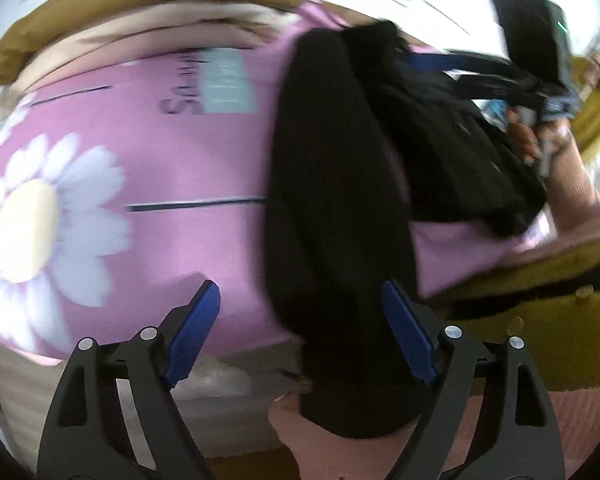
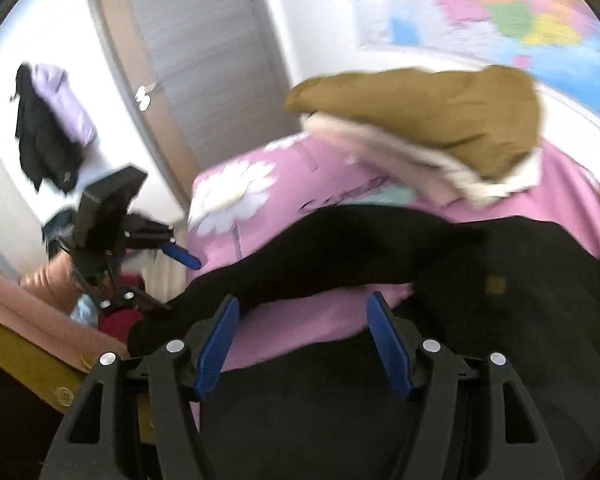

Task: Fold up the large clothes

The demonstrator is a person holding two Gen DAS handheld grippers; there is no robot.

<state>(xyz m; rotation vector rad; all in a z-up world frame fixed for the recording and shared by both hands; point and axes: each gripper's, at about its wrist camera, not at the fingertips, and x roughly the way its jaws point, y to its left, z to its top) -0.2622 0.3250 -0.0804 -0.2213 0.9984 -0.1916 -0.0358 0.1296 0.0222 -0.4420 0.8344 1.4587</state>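
Observation:
A black ribbed garment (image 1: 340,208) lies across a pink bedspread with a white daisy print (image 1: 160,152). Its long sleeve or leg runs down toward my left gripper (image 1: 300,312), which is open with the black cloth between its blue pads, not pinched. In the right wrist view the black garment (image 2: 340,248) stretches left to right over the pink spread (image 2: 300,320). My right gripper (image 2: 300,320) is open just above it. The left gripper also shows in the right wrist view (image 2: 156,264), at the garment's left end. The right gripper shows in the left wrist view (image 1: 480,76), at the garment's far end.
A folded stack with a brown garment (image 2: 432,120) on top sits at the far side of the bed. Clothes hang on the wall (image 2: 48,120) beside a door (image 2: 204,64). A coloured map (image 2: 500,12) hangs on the wall. Mustard cloth (image 1: 540,312) lies near the bed edge.

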